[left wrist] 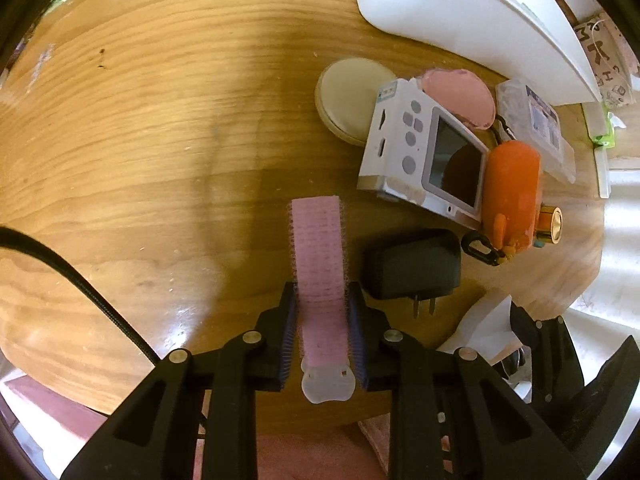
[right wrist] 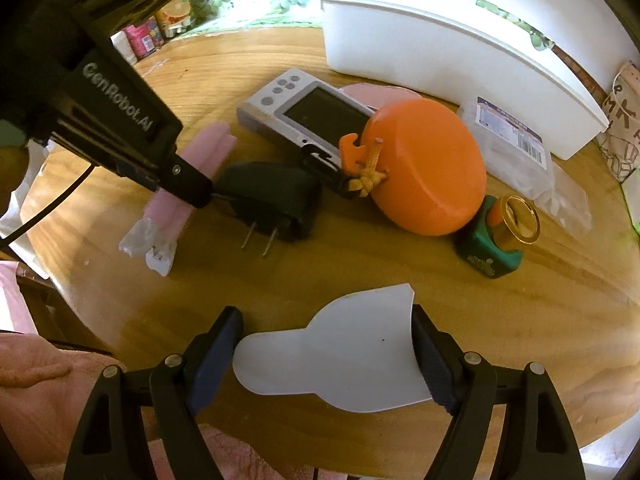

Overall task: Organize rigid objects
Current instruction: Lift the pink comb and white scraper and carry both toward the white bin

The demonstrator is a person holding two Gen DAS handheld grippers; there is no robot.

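The left gripper [left wrist: 322,320] is squeezed tight on a pink roller [left wrist: 320,264]. Its blue pads [left wrist: 291,328] press on both sides of the roller, which sticks out over the wood table [left wrist: 140,140] with its clear clip end near the camera.

The right gripper [right wrist: 326,354] stands fairly wide, with a flat white piece [right wrist: 340,360] lying between its fingers. One pad [right wrist: 426,356] touches the piece's edge, and the other side is just beside it (I cannot tell if it really pinches).

Just beside the roller lies a black plug [left wrist: 412,262] with two metal prongs. Past it sits a white camera [left wrist: 420,152], screen up. An orange round thing [right wrist: 428,168] leans against the camera. A small green bottle [right wrist: 490,246] with a gold cap is beside the orange thing. A clear box [right wrist: 512,148] lies behind them. A white bin [right wrist: 440,56] stands at the far side of the table.
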